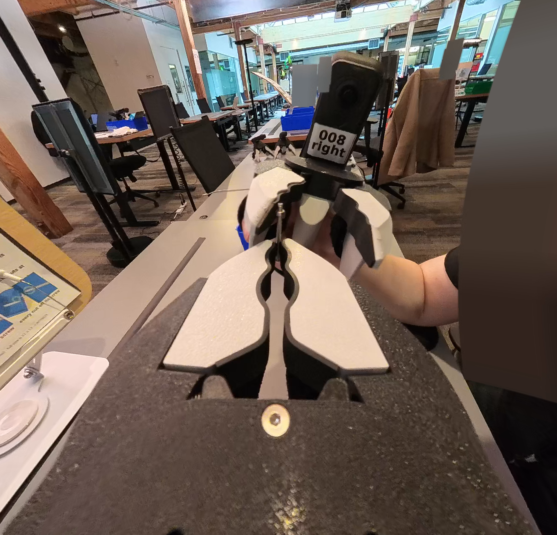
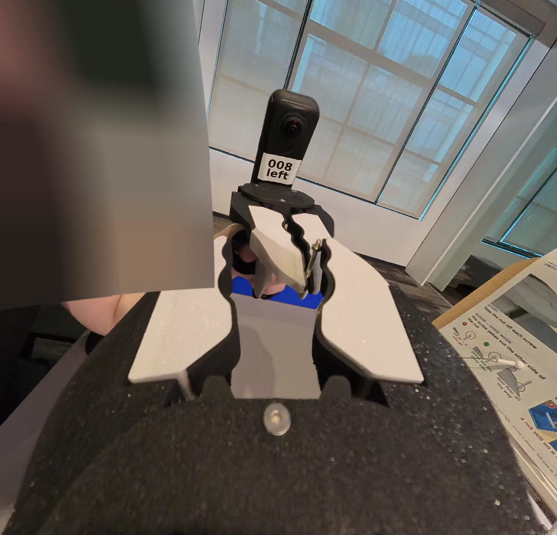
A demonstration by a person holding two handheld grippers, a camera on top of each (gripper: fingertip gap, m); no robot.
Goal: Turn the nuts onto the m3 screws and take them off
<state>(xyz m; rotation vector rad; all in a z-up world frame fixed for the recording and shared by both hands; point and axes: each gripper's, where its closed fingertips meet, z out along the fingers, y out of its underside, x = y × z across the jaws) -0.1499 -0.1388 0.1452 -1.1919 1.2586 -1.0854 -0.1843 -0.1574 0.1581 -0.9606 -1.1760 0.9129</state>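
My left gripper (image 1: pixel 278 244) is shut on the lower end of a thin m3 screw (image 1: pixel 280 225), which stands up from its tips. A small wider piece, head or nut, caps the screw (image 1: pixel 281 207). My right gripper (image 1: pixel 307 253) faces it with jaws wide open, and one of its fingers (image 1: pixel 271 198) lies close beside the screw's top. In the right wrist view my right gripper (image 2: pixel 275 246) is open around the left gripper (image 2: pixel 303 290). The screw (image 2: pixel 312 261) lies close to my right finger (image 2: pixel 355 294).
A printed instruction sheet on a stand (image 1: pixel 27 297) is at the left of the white table (image 1: pixel 135 294); it also shows in the right wrist view (image 2: pixel 497 339). A blue bin (image 2: pixel 271 291) lies below the grippers. A person's forearm (image 1: pixel 422 291) reaches in from the right. The tips of both grippers are at nearly the same place.
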